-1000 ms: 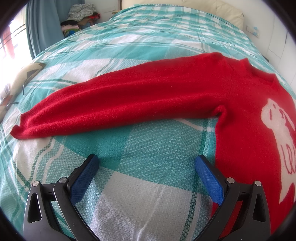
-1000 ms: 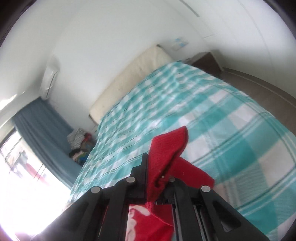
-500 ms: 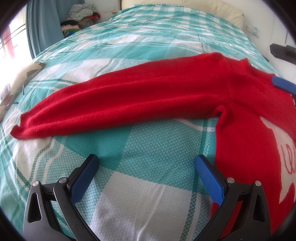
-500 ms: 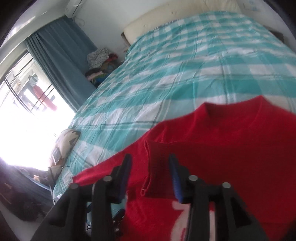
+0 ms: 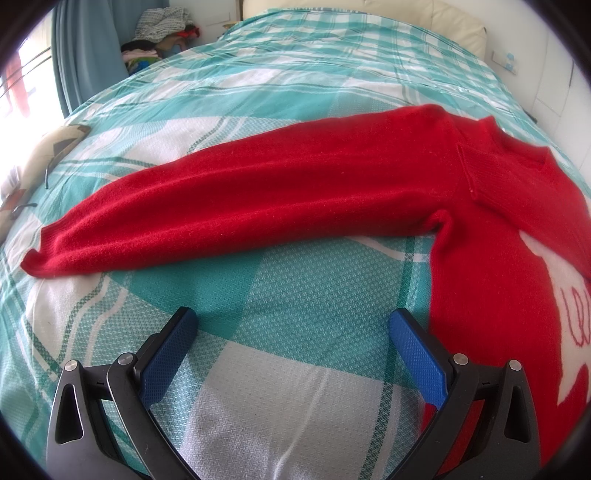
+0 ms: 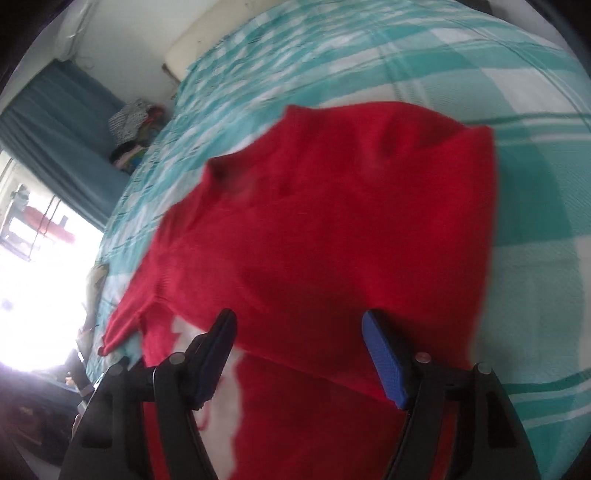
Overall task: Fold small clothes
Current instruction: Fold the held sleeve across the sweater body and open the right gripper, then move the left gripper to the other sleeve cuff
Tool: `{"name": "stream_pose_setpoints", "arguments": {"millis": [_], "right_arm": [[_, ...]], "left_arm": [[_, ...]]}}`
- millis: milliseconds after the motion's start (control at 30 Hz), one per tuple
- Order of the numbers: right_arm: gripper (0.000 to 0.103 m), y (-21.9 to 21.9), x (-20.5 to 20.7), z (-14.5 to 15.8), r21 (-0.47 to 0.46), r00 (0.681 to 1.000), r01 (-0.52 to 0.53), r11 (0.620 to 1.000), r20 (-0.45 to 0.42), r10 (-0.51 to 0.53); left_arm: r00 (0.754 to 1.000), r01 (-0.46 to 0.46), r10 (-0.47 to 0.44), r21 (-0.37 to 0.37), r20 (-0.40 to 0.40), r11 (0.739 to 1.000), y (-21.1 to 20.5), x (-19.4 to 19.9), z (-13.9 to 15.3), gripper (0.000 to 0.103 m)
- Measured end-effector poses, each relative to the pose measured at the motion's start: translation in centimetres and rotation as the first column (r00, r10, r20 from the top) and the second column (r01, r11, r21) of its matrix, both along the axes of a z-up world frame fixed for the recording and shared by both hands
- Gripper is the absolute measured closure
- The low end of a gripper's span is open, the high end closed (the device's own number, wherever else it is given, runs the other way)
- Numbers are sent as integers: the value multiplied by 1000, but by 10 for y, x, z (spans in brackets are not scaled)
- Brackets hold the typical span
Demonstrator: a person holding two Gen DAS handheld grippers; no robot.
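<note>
Sweater (image 6: 332,236) folded sleeve shows only from right wrist.

I see a bed (image 5: 295,85) covered by a teal and white checked spread, filling most of both views. A cream headboard (image 5: 369,14) stands against the white wall (image 5: 554,74) at the far end. On my left, a blue curtain (image 5: 85,62) hangs beside a very bright window (image 6: 33,280). A heap of mixed clothes (image 5: 159,33) sits in the corner near the curtain.
</note>
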State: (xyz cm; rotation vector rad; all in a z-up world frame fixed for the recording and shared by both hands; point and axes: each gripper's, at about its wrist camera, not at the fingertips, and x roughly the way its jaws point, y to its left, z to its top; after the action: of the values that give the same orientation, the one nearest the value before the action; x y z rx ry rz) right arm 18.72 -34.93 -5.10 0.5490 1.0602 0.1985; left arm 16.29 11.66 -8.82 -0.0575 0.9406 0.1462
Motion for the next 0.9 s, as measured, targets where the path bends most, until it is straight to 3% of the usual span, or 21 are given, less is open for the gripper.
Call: {"name": "stream_pose_setpoints", "arguments": {"millis": [33,133,200,433,500,667,900], "right_arm": [[50,-18,-10,4,-1,999,34,999,16,-34],[35,-48,-48,23,-127,992,103,986,91,-92],[32,-58,-77,31,-190,987,109,976,136,-84],[31,-72,-155,13,-357,972,184,916,208,-114],[30,-68,-166,10,-380,965,189,905,242,-100],[15,-50,-154,4,-476,975,152,866,215,-52],[13,-48,-155,2,-494,976,148,857,212,-46]], "left_arm": [[1000,0,0,0,0,1000,0,0,0,0],[1000,0,0,0,0,1000,0,0,0,0],[1000,0,0,0,0,1000,0,0,0,0],[1000,0,0,1,0,1000,0,0,0,0],[1000,0,0,0,1,1000,0,0,0,0],[1000,0,0,-1,2,1000,0,0,0,0],[1000,0,0,-4,1,1000,1,0,0,0]]}}
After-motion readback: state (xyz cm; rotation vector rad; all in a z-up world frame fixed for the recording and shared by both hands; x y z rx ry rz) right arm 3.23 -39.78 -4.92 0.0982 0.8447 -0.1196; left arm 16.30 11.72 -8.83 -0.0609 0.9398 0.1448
